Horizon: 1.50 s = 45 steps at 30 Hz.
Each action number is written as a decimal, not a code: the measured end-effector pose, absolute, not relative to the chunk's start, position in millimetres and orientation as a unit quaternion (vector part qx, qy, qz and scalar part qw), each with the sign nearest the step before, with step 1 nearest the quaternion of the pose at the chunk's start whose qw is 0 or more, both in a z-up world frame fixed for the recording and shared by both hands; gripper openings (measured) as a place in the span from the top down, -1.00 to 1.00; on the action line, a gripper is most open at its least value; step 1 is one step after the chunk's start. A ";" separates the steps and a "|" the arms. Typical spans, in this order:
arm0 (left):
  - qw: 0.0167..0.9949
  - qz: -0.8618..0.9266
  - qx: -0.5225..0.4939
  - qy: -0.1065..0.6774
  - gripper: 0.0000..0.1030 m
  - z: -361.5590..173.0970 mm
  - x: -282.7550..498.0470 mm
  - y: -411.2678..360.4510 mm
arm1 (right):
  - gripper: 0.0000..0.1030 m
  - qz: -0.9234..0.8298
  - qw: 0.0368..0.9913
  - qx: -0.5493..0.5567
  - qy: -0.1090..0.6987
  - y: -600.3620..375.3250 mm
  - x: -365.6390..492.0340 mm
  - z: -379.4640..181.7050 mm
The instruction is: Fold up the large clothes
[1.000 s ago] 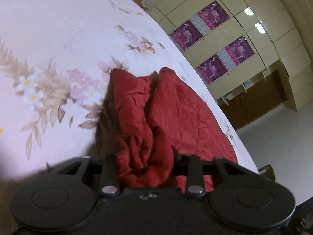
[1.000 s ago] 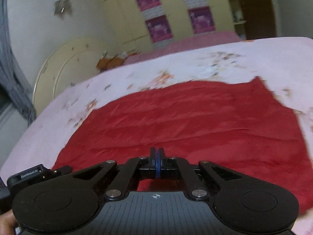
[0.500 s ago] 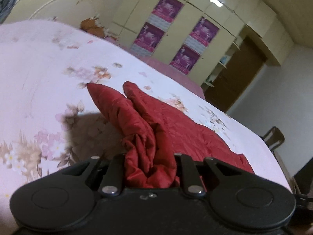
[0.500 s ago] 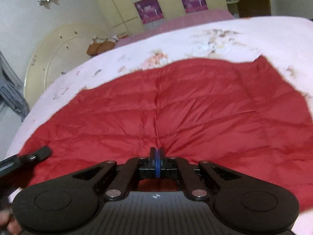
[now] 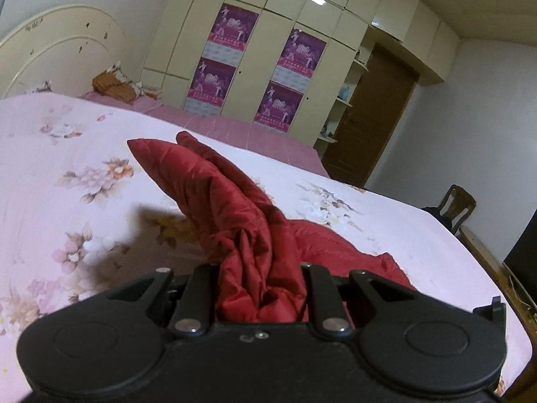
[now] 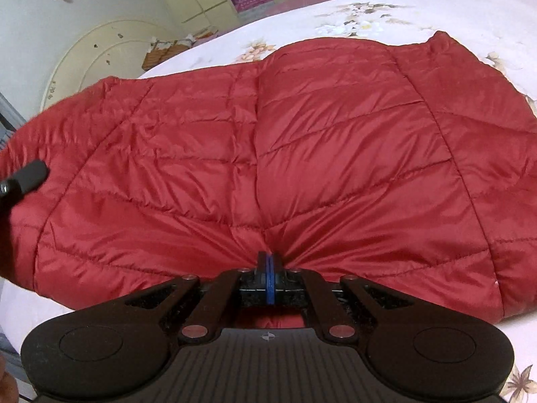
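A red quilted jacket (image 6: 302,154) lies spread on a bed with a pink floral sheet (image 6: 419,10). My right gripper (image 6: 269,262) is shut on the jacket's near edge, and the cloth puckers around the blue pads. My left gripper (image 5: 260,278) is shut on a thick bunch of the same red jacket (image 5: 235,208) and holds it lifted above the sheet (image 5: 67,174); the fingertips are hidden in the cloth. The left gripper's body (image 6: 27,178) shows at the left edge of the right wrist view.
A cream headboard (image 5: 57,57) stands at the far left. A wardrobe with purple posters (image 5: 255,67) and a brown door (image 5: 376,114) lie beyond the bed. A wooden chair (image 5: 459,205) stands at the right, past the bed's edge.
My left gripper has risen and tilted up with the bunched cloth, bringing the room into view. My right gripper has lifted its edge, and the jacket now billows closer.
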<state>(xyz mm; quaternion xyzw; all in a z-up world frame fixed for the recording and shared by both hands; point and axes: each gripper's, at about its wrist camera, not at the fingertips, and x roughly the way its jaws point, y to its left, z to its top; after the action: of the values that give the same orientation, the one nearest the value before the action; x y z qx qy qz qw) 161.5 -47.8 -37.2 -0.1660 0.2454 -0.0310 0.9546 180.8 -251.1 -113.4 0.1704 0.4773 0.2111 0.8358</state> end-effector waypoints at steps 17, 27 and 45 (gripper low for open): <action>0.967 -0.045 -0.098 0.231 0.67 -12.1 202.5 -195.5 | 1.00 0.255 0.847 0.204 0.421 -361.6 195.8 -74.0; 0.899 -0.197 -0.115 0.373 -0.02 -66.0 246.4 -270.9 | 1.00 0.153 0.855 0.257 0.425 -453.4 205.7 -89.7; 0.909 -0.085 -0.221 0.342 0.57 -100.7 280.5 -129.1 | 0.34 0.213 0.874 0.212 0.381 -418.0 242.8 -55.7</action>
<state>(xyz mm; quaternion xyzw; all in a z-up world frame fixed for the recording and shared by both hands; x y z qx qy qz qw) 280.5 -129.1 -100.7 -0.2211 0.3422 -0.0851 0.9093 242.8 -418.0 -55.7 0.2125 0.3809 0.2135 0.8742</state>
